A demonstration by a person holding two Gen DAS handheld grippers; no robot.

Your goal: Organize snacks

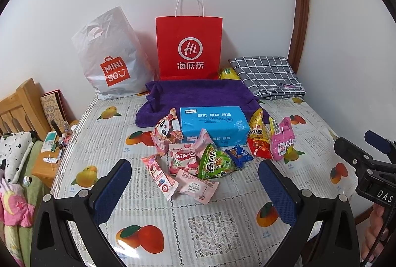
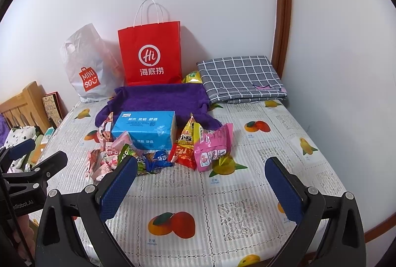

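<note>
Nearest the lens: left tool spread wide, nothing between its blue pads, hovering low over the fruit-print cloth of the table. Right tool likewise spread and unloaded, held just beside the left one.

Left to right across the snack heap:
- pink striped stick pack, lying flat, closest to the left tool
- panda-print pink pouch, leaning against the blue tissue box
- pale pink wrapped pieces, overlapping
- green packet, on top of the pink ones
- small blue packet, touching the green
- red-and-yellow bag, propped upright
- pink pack with barcode, at the right end, upright

Behind the heap: purple towel, then MINISO plastic bag, red paper bag, folded checked cloth, all near the wall. Yellow-green packet wedged between red bag and checked cloth.

Step judged: very start, nothing yet gripped, all snacks in one loose pile at mid-table.

Next move likely needed: lowering one tool onto a single outlying packet, the stick pack or the barcode pack, closing on an edge seam. Destination not evident; red paper bag a fair guess. Risk: crinkly film slipping, neighbours dragged along.
</note>
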